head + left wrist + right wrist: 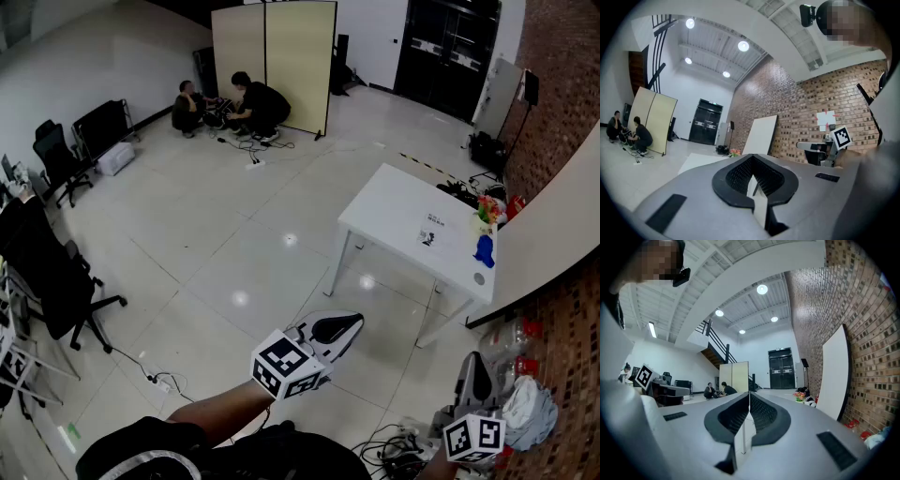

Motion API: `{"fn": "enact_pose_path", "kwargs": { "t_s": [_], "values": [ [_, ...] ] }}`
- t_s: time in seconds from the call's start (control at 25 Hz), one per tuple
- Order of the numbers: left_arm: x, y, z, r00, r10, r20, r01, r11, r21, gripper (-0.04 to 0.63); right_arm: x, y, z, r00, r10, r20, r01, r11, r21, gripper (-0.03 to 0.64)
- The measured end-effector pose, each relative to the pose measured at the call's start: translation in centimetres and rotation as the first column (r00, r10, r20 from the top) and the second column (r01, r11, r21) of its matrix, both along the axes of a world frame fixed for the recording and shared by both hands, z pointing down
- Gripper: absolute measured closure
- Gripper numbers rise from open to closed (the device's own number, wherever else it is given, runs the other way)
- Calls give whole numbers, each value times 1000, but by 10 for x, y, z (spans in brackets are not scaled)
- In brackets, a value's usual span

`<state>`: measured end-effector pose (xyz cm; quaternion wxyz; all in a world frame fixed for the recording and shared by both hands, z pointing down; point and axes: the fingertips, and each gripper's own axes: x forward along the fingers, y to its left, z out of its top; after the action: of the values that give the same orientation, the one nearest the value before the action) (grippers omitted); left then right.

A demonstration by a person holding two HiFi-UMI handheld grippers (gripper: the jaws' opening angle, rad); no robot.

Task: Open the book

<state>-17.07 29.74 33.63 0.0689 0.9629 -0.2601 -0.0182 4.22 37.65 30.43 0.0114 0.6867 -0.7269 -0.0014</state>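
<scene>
Claws first: both are closed and empty. In the left gripper view, the left claw (352, 322) has its two jaws pressed together along one seam with nothing between them. The right gripper view shows the right claw (474, 360) the same way, its jaws meeting tip to tip on nothing. From the head view I see both held in the air over the pale floor (234, 244), the left one tilted up and to the right and the right one low at the frame's lower right, beside a brick wall (562, 309). What I take for the book (430, 236) is a flat white thing with dark print. It lies on the white tabletop (394, 211), well apart from either claw, and it is too small for me to say whether it is shut. Near the tabletop's right end stand some flowers (487, 208) and a blue thing (484, 250). Far across the room two people (253, 105) crouch beside a beige screen (281, 56), and black chairs (56, 272) stand along the left.
</scene>
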Motion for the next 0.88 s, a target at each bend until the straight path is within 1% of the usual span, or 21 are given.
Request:
{"fn": "enact_pose_path", "kwargs": {
  "t_s": [0.28, 0.4, 0.56, 0.72, 0.88],
  "values": [
    [5, -38, 10, 999, 33, 14, -33, 999, -2, 600, -8, -34, 5, 1000, 6, -5, -6, 1000, -2, 615],
    [16, -59, 18, 999, 38, 13, -38, 999, -19, 600, 2, -55, 13, 1000, 5, -2, -5, 1000, -23, 614],
    [37, -95, 23, 999, 28, 26, -27, 999, -22, 600, 29, -94, 18, 1000, 5, 17, -5, 1000, -20, 614],
    [70, -145, 22, 999, -9, 35, 10, 1000, -18, 600, 67, -148, 20, 999, -28, 40, 28, 1000, -1, 614],
    [108, -196, 13, 998, -46, 50, 46, 999, -5, 600, 109, -204, 18, 997, -71, 38, 72, 997, -8, 614]
  ]
}}
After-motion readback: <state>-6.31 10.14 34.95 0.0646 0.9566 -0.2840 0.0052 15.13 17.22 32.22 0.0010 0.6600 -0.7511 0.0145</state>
